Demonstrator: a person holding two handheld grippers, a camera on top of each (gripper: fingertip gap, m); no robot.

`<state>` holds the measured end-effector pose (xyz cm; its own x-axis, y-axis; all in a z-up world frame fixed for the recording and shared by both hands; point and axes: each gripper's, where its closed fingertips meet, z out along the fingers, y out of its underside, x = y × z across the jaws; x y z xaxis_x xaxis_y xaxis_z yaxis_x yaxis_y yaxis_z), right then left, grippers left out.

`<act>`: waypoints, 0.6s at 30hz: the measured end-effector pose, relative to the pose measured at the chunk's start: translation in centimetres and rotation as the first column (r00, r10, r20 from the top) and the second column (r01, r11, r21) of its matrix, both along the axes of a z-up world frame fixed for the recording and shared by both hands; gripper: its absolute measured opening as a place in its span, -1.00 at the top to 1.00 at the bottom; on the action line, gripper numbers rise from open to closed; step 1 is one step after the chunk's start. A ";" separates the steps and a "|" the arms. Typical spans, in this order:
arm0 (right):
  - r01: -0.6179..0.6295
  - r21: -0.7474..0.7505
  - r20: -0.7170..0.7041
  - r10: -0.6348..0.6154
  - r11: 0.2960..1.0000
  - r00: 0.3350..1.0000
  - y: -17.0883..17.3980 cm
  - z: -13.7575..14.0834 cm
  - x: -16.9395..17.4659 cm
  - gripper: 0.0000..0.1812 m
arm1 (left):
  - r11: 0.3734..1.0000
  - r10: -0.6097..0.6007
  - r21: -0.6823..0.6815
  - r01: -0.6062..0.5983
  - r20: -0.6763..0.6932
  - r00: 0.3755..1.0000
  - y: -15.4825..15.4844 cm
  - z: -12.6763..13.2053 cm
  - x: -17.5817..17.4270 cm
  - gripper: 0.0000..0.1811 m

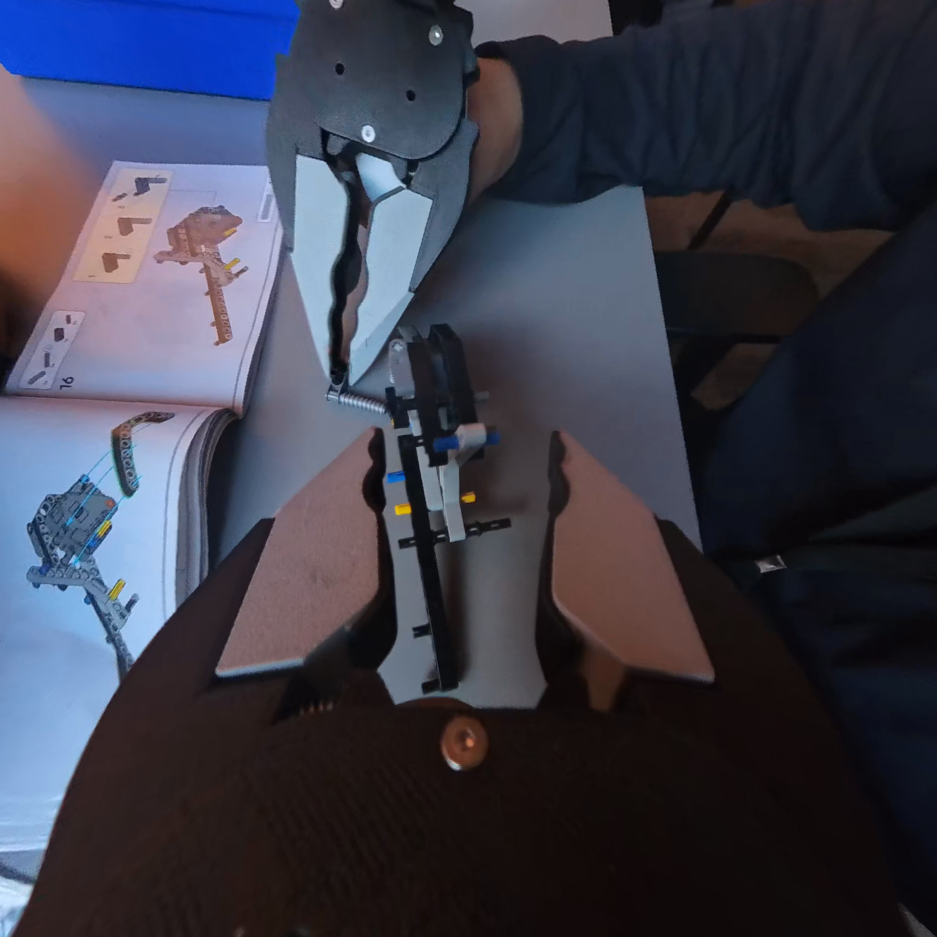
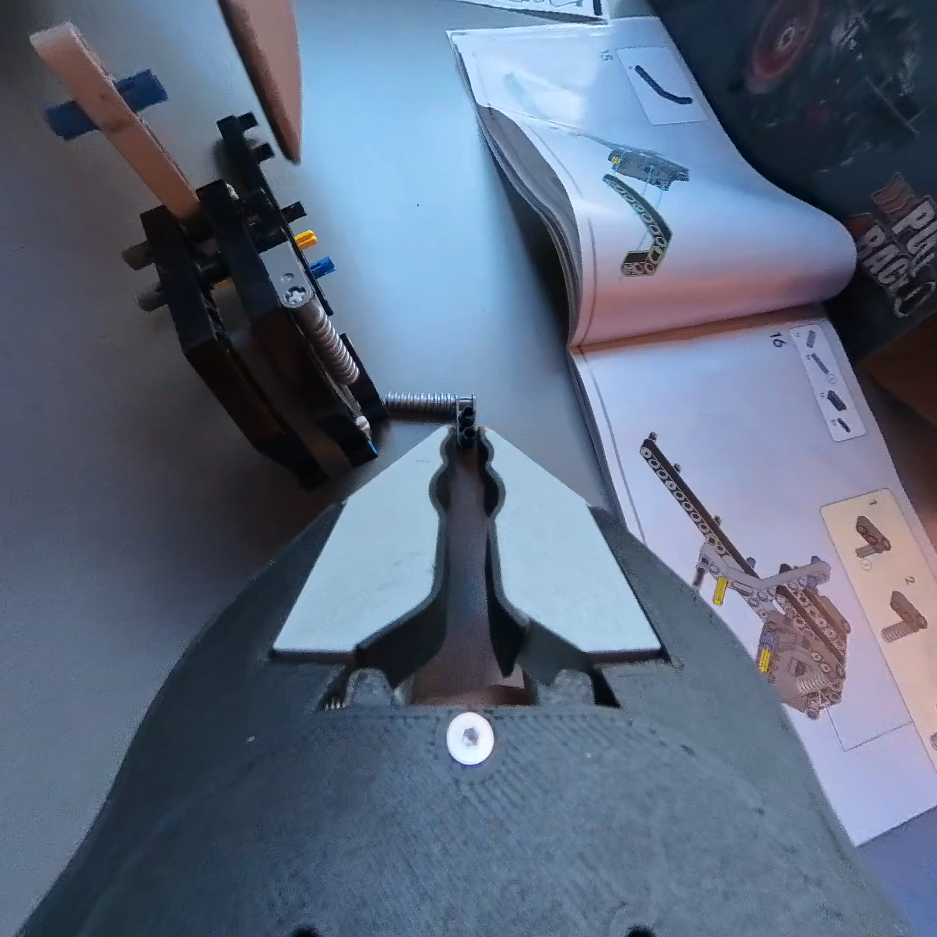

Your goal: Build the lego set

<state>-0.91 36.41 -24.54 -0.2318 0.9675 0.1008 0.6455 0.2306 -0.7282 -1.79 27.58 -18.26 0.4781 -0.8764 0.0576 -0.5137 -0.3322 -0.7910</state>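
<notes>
A black and grey lego assembly (image 1: 431, 456) with blue and yellow pins lies on the grey table (image 1: 557, 304). My left gripper (image 1: 466, 441) is open, its brown pads (image 1: 314, 557) on either side of the assembly's long black beam. My right gripper (image 2: 464, 431) is shut on a small dark connector (image 2: 465, 413) that carries a grey spring (image 2: 418, 400). The spring's free end reaches the assembly (image 2: 253, 314); I cannot tell if it is joined. The right gripper also shows in the left wrist view (image 1: 342, 372), reaching in from the far side.
An open instruction booklet (image 1: 127, 304) lies beside the assembly and shows in the right wrist view (image 2: 710, 456) too. A blue box (image 1: 142, 40) stands behind it, and a dark printed box (image 2: 836, 127) lies past the booklet. A person's sleeved arm (image 1: 710, 101) holds the right gripper.
</notes>
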 end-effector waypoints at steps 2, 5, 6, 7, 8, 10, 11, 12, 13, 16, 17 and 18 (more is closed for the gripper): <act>-0.002 -0.007 -0.008 0.002 1.000 1.000 0.1 0.1 0.2 0.94 | 1.000 0.015 0.005 -0.016 0.039 0.999 0.2 0.3 -0.7 0.32; 0.058 -0.015 -0.044 -0.059 0.998 0.997 1.8 1.2 1.3 0.95 | 0.998 0.065 0.002 -0.065 0.074 0.995 0.7 0.2 -2.0 0.33; 0.091 0.000 -0.070 -0.091 0.996 0.993 2.8 2.0 2.0 0.95 | 0.995 0.094 0.009 -0.095 0.078 0.992 1.1 0.1 -2.6 0.34; 0.133 0.028 -0.109 -0.130 0.991 0.986 4.1 3.0 2.8 0.95 | 0.991 0.131 0.016 -0.132 0.080 0.988 1.6 0.1 -3.3 0.38; 0.181 0.048 -0.169 -0.170 0.982 0.971 5.4 4.4 3.5 0.95 | 0.986 0.163 0.013 -0.164 0.081 0.983 2.0 0.0 -3.9 0.40; 0.256 0.026 -0.323 -0.234 0.966 0.917 7.3 8.1 4.7 0.95 | 0.978 0.208 -0.001 -0.209 0.094 0.974 2.7 -0.1 -4.7 0.39; 0.285 0.001 -0.407 -0.260 0.959 0.876 7.8 10.1 5.2 0.95 | 0.975 0.222 -0.011 -0.223 0.107 0.969 2.9 -0.1 -4.9 0.39; 0.306 -0.014 -0.483 -0.275 0.952 0.832 8.2 11.8 5.7 0.95 | 0.973 0.229 -0.024 -0.228 0.119 0.966 3.0 0.0 -5.0 0.39; 0.325 -0.010 -0.545 -0.277 0.946 0.791 8.3 13.2 6.1 0.95 | 0.973 0.230 -0.032 -0.228 0.130 0.964 3.0 0.1 -5.0 0.39; 0.402 0.105 -0.628 -0.253 0.909 0.736 8.6 15.1 6.8 0.95 | 0.972 0.234 -0.023 -0.233 0.138 0.962 3.2 0.3 -5.1 0.41; 0.414 0.150 -0.628 -0.237 0.898 0.741 8.4 15.1 6.8 0.96 | 0.972 0.236 -0.019 -0.236 0.134 0.962 3.3 0.2 -5.2 0.42; 0.409 0.187 -0.636 -0.207 0.893 0.744 7.9 15.3 6.5 0.96 | 0.971 0.240 -0.017 -0.240 0.132 0.962 3.4 0.2 -5.2 0.42</act>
